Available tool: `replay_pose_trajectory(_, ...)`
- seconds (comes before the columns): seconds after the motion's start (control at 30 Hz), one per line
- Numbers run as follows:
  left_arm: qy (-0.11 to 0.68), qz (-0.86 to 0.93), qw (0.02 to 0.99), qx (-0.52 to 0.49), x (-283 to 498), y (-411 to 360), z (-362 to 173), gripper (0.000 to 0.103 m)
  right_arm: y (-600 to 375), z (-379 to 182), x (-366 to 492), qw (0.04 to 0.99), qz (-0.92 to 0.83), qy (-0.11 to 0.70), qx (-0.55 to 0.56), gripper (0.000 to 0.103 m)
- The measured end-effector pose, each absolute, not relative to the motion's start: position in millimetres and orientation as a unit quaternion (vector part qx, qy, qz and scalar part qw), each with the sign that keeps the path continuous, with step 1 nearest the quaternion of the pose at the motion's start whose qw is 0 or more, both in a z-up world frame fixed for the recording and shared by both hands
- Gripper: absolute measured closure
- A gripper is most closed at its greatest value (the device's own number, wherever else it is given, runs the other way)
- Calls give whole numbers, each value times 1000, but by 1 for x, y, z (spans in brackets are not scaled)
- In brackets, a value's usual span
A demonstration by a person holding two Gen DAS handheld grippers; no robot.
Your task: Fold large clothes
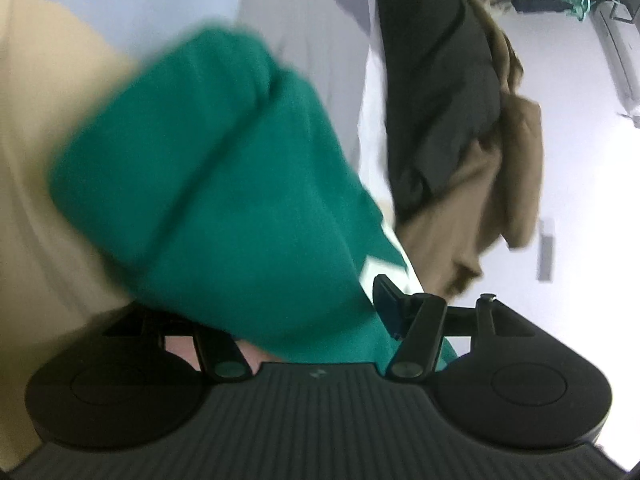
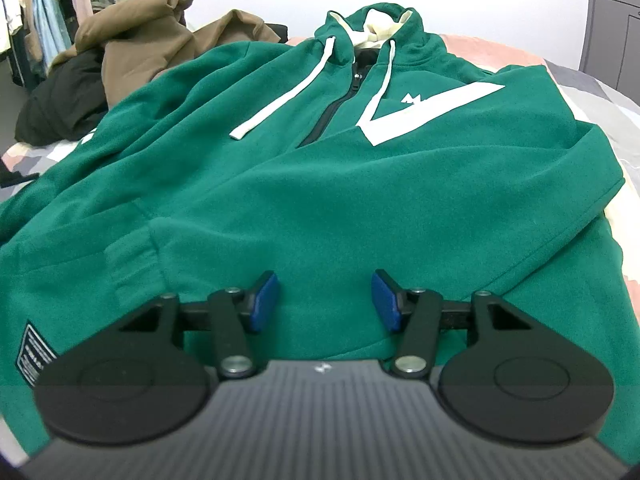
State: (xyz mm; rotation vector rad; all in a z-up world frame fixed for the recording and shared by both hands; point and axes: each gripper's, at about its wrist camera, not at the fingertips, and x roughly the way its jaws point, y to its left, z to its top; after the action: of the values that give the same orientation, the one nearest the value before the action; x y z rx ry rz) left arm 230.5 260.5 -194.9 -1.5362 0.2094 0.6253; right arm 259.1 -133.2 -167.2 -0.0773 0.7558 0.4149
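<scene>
A green zip hoodie [image 2: 320, 184] with white drawstrings and a white chevron lies front-up on the bed, hood at the far end. Its right sleeve is folded across the body. My right gripper [image 2: 325, 300] is open, just above the hoodie's lower hem, touching nothing. In the left wrist view my left gripper [image 1: 320, 320] holds a green sleeve [image 1: 208, 184], cuff end out, lifted and blurred. The cloth fills the space between the jaws and hides the left finger; only the right blue pad [image 1: 389, 304] shows.
A brown garment [image 2: 160, 32] and a black one [image 2: 60, 96] are heaped at the bed's far left; they also show in the left wrist view [image 1: 460, 120]. The bedspread [image 2: 580, 80] is pink and grey patterned. Hanging clothes [image 2: 36, 12] stand far left.
</scene>
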Motion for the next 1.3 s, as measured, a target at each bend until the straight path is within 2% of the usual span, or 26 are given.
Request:
replay_pose_trajectory(0.1,92,298,660,-684,233,274,-197,39,-135,-166,259,907,203,367,-37,48)
replay_pose_trajectory(0.17,105,317,671,-662,240,281,-193,44,-135,-166,261,906,204,369,-33,48)
replay_pose_trajectory(0.23,113,341,688,-631,245,286,-187,54,-136,-166,263,906,205,370,-28,48)
replay_pose_trajectory(0.3,125,367,706,-593,252,292,-180,83,-138,-166,265,906,206,370,-26,48)
replay_pose_trajectory(0.4,132,392,750,-517,261,294,-158,90,-140,-166,267,907,203,370,-21,48)
replay_pose_trajectory(0.63,111,377,878,-275,298,256,-62,91,-146,-160,273,906,194,376,8,48)
replay_pose_trajectory(0.9,76,233,969,-6,356,143,26,91,-164,-148,274,913,176,366,32,48)
replay_pose_trajectory(1.07,70,104,987,103,376,51,37,91,-185,-134,272,920,169,349,65,48)
replay_pose_trajectory(1.2,84,-1,988,131,371,-19,25,91,-207,-124,265,932,143,323,78,48)
replay_pose_trajectory(1.3,123,-66,980,140,369,-63,2,91,-220,-119,258,943,124,300,78,48)
